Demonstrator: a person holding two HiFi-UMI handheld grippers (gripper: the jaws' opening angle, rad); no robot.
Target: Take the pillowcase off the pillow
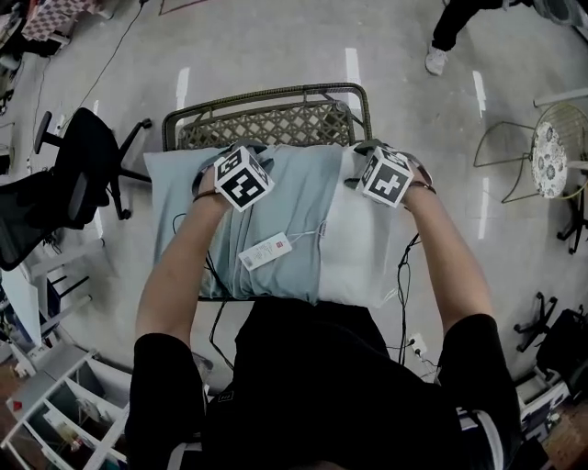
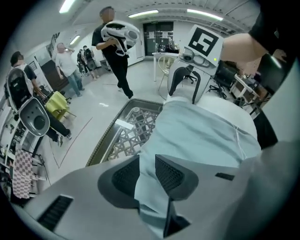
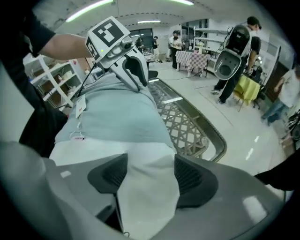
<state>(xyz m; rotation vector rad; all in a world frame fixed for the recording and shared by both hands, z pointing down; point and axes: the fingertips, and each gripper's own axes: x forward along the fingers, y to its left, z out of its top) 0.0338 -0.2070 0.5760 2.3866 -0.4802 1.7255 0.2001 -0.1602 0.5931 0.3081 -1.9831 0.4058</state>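
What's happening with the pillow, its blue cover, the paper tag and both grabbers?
pillowcase: partly off, still covering most of the pillow.
pillow: lying on the wicker seat, its white right end bare.
tag: lying flat on the pillowcase.
left gripper: jaws apart, pillowcase fabric between them.
right gripper: jaws apart, bare pillow between them.

A blue pillowcase [image 1: 276, 197] partly covers the pillow [image 1: 358, 252] on a woven chair [image 1: 266, 124]. The left gripper [image 1: 231, 154] and right gripper [image 1: 366, 156] are at its far edge.

A black office chair [image 1: 78, 156] stands on glossy pale floor [image 1: 276, 46] under strip lights [image 2: 143, 13].
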